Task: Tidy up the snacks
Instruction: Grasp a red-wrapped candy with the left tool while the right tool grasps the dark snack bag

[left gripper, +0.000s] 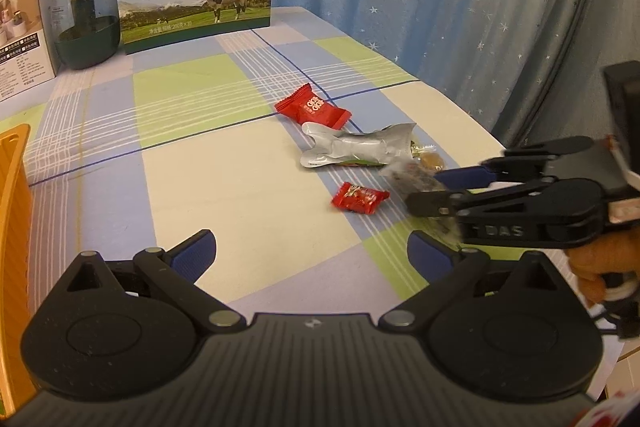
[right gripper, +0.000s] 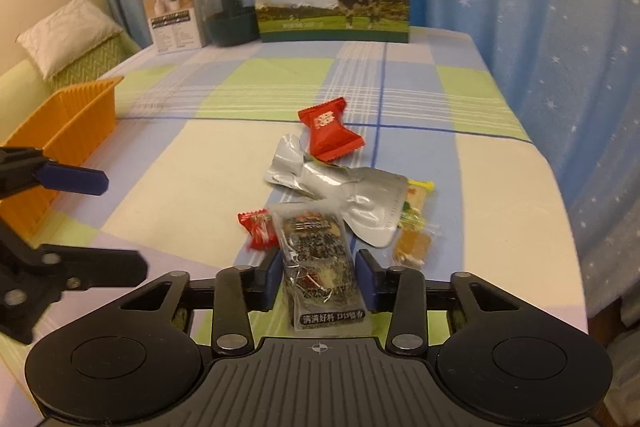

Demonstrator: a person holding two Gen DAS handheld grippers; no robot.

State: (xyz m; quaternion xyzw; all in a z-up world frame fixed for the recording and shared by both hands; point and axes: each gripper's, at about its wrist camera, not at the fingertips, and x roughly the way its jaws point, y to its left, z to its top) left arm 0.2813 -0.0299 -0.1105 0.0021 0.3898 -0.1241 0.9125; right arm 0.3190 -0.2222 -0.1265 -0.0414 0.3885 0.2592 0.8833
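The orange basket (right gripper: 64, 123) is standing at the far left edge of the table (right gripper: 192, 163), well apart from the snacks. The left tongs (left gripper: 312, 251) are hovering next to it with their blue pads spread wide and nothing between them; bare checked cloth is showing in the gap.

Moving right, the small red candy (right gripper: 258, 229) is lying just beside the dark snack packet (right gripper: 316, 259). This packet is sitting between the pads of the right tongs (right gripper: 320, 277), which are closing in on its two long sides; the left pad appears to be touching the wrapper, while full contact on the right pad cannot be confirmed. The packet's long axis is running straight along the pointing line of the tongs, so the grip is falling across its narrow width.

Further right and behind, the silver pouch (right gripper: 344, 195) is overlapping a yellow-green sweet (right gripper: 416, 207), with the large red candy (right gripper: 330, 135) beyond them.

The basket lies to the left of the packet, past the left tongs. The coming transfer therefore likely calls for a leftward carry across the open table.
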